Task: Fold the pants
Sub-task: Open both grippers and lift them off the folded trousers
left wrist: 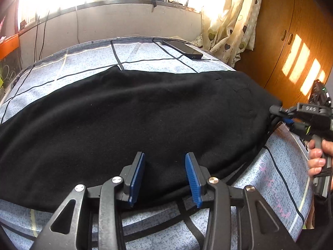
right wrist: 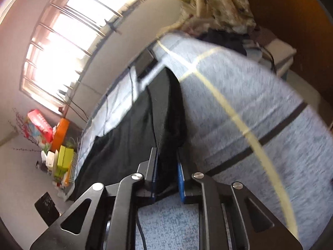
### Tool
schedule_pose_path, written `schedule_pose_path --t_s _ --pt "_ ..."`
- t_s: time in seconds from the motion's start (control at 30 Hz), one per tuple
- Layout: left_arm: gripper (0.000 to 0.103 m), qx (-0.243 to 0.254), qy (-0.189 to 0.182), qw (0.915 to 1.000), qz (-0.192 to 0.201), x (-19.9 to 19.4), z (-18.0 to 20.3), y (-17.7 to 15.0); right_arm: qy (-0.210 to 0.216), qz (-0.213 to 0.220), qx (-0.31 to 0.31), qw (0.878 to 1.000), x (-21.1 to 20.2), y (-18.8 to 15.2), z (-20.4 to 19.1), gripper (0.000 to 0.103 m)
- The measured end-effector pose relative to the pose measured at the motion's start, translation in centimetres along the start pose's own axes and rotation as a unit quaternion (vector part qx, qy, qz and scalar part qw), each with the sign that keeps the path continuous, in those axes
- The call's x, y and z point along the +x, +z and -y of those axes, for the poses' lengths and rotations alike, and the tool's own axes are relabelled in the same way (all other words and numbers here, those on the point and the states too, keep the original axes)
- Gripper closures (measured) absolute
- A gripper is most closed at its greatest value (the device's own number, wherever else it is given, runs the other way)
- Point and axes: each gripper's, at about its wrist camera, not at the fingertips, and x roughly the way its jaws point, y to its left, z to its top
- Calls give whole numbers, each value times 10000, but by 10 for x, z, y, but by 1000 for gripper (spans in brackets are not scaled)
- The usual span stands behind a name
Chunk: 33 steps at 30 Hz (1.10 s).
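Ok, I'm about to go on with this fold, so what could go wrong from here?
The right gripper pinches only one end of the pants, so the cloth may slip out when pulled.
The left gripper is open over the near edge; one-sided lifting could skew the fold.
The phone lies near the far edge of the bed; swinging cloth might knock it.

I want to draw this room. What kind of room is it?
Probably a bedroom. Black pants lie spread on a bed with a grey-blue checked cover, a heart-print curtain hangs by the bright window, and a wooden wardrobe stands beside the bed.
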Motion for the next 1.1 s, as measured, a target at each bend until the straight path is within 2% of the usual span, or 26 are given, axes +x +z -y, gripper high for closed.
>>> schedule_pose_path --t_s 0.07,0.13,0.2,0.23,0.3,0.37,0.4,0.5,0.6,0.67,0.7,0.73,0.8,0.87,1.0,1.1 --pt "60 -90 -125 9999 -18 -3 0 -3 31 46 -139 9999 -8 5 -2 89" --pt "60 -137 -193 9997 -19 -7 -2 -7 -128 -58 -200 9997 -2 3 1 87" --pt "60 -229 -256 9994 -5 -12 -6 -11 -301 -370 -370 9982 11 0 7 81" --pt "60 -273 -254 9993 7 -15 -9 -13 -324 -368 -403 9980 10 -1 9 77" --pt "60 -414 -67 9990 131 -25 -21 -17 -647 -222 -646 9956 1 0 5 73" --pt "60 -612 297 9973 278 -36 -39 -17 -1094 222 -1125 9874 -16 0 -8 73" --pt "60 -748 496 9953 366 -41 -51 -17 -1156 384 -1339 9835 -22 -1 -17 73" --pt "60 -1172 1040 9863 520 -49 -86 -13 -943 539 -1905 9757 -25 -9 -50 73" --pt "60 -1410 1429 9779 588 -49 -113 -8 -712 241 -2548 9641 1 -25 -85 73" --pt "60 -1562 1794 9705 395 -44 -129 -8 -652 -64 -2866 9558 25 -36 -101 73" --pt "60 -1683 1865 9679 131 -38 -139 -10 -639 -326 -3036 9501 40 -42 -108 73" --pt "60 -1730 1807 9682 45 -36 -145 -13 -679 -553 -3166 9445 53 -48 -114 73" --pt "60 -1672 1798 9694 63 -40 -147 -12 -630 -831 -3458 9325 75 -58 -132 73" --pt "60 -1711 1684 9706 181 -45 -152 -4 -446 -924 -3717 9227 94 -64 -157 73" --pt "60 -1589 1997 9662 358 -36 -167 21 -88 -935 -4102 9071 128 -68 -205 73" --pt "60 -1832 2258 9568 7 -14 -197 26 -51 -1127 -4327 8945 171 -75 -235 73"
